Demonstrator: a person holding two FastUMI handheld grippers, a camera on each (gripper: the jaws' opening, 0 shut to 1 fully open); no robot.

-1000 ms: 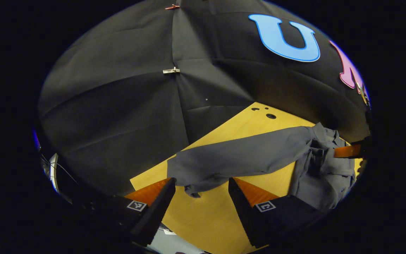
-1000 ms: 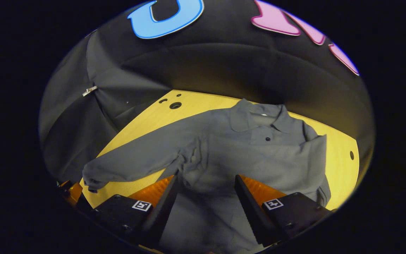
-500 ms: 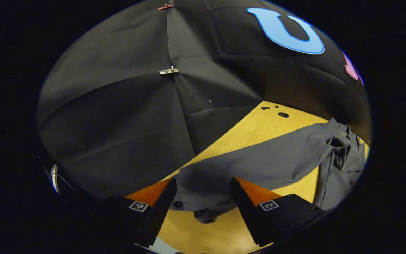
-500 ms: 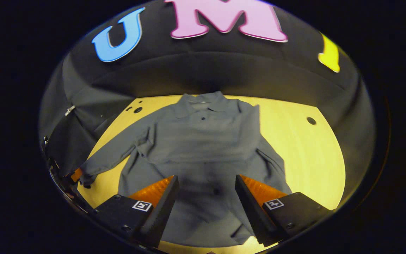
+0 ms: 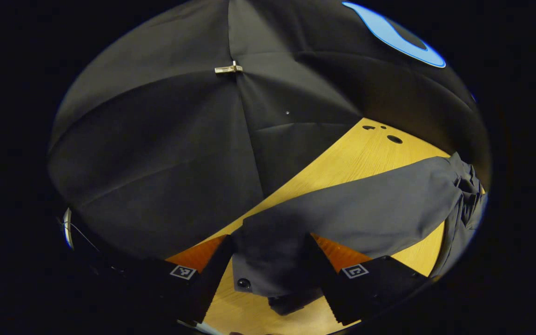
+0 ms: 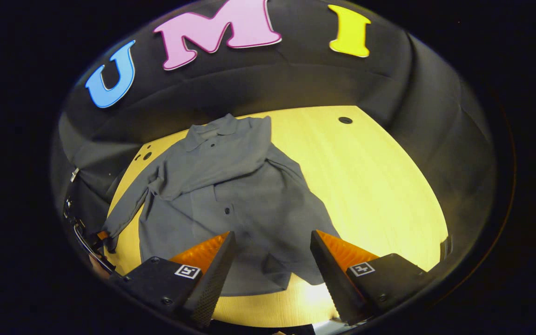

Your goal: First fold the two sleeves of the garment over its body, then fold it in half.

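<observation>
The grey shirt (image 6: 231,186) lies spread on the yellow table (image 6: 379,186), one sleeve already over its body and the other sleeve (image 5: 365,214) stretched out to the side. Your left gripper (image 5: 268,270) stands with its jaws apart around that sleeve's cuff (image 5: 268,265), not yet clamped. Your right gripper (image 6: 272,260) hovers open above the hem; next, I judge, you pinch the cuff and carry it across the body.
</observation>
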